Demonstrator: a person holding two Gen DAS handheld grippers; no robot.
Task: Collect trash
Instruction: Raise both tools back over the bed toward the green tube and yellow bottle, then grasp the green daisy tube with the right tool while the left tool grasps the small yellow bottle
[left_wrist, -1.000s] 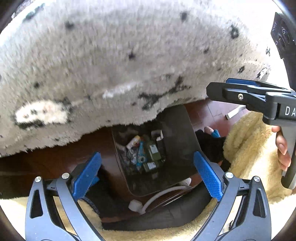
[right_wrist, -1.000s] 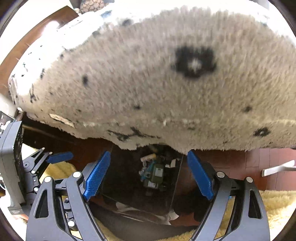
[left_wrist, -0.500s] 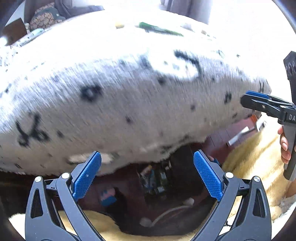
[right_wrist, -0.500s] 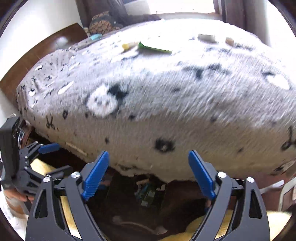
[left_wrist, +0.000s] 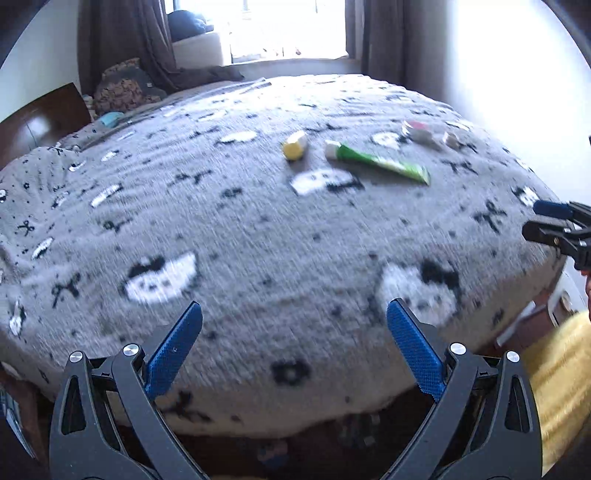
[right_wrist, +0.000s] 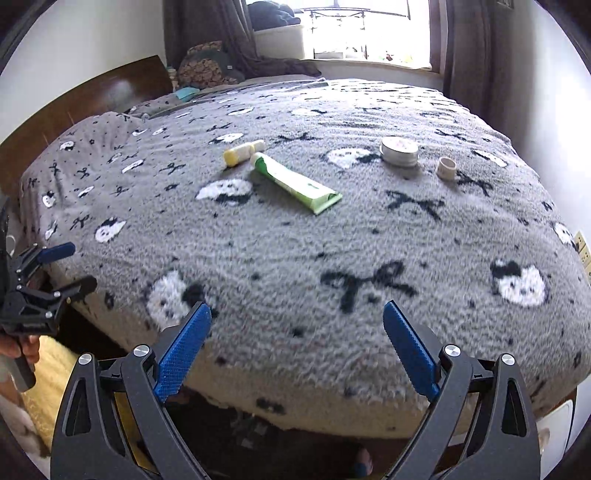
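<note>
Trash lies on a grey patterned bed blanket (right_wrist: 332, 240). A green tube (right_wrist: 295, 182) lies mid-bed; it also shows in the left wrist view (left_wrist: 380, 164). A small yellow bottle (right_wrist: 242, 153) lies beside its cap end, seen too in the left wrist view (left_wrist: 294, 146). A round tin (right_wrist: 399, 150) and a small beige cap (right_wrist: 446, 169) sit further right. My left gripper (left_wrist: 293, 347) and right gripper (right_wrist: 297, 347) are both open and empty, held near the bed's front edge, well short of the trash.
A dark wooden headboard (right_wrist: 92, 99) stands at the left, with pillows (right_wrist: 207, 66) by it. A window (right_wrist: 369, 29) with dark curtains lies behind the bed. A yellow rug (left_wrist: 561, 373) covers the floor near the bed. The trash bin is barely visible below the bed edge.
Both grippers have swung up from the bin of trash on the floor under the bed edge to face the top of the bed. Both stayed open and empty.
</note>
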